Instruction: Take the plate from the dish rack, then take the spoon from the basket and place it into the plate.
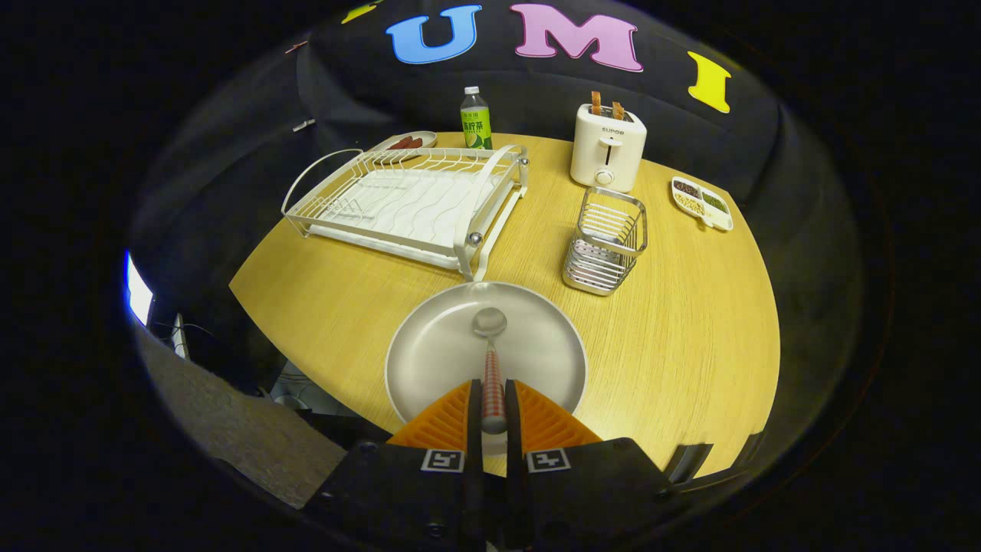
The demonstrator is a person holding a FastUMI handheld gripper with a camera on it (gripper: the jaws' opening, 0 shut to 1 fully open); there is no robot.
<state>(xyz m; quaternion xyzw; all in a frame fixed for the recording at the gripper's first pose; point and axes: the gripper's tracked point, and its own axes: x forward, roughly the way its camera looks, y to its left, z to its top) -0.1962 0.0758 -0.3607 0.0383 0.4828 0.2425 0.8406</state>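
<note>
A round grey plate (460,360) lies on the wooden table just ahead of my fingers. My gripper (493,399) is shut on the spoon (490,360), both orange fingers pressing its red-checked handle. The spoon's metal bowl points forward over the middle of the plate; I cannot tell whether it touches the plate. The white dish rack (406,199) stands beyond the plate to the left, with nothing in it. The wire basket (605,241) stands beyond the plate to the right, and nothing shows inside it.
At the back of the table stand a green-labelled bottle (476,119), a white toaster (608,146) with toast in it, a small dish (410,142) behind the rack and a divided snack tray (701,203) at the right. The table's near-left edge drops to the floor.
</note>
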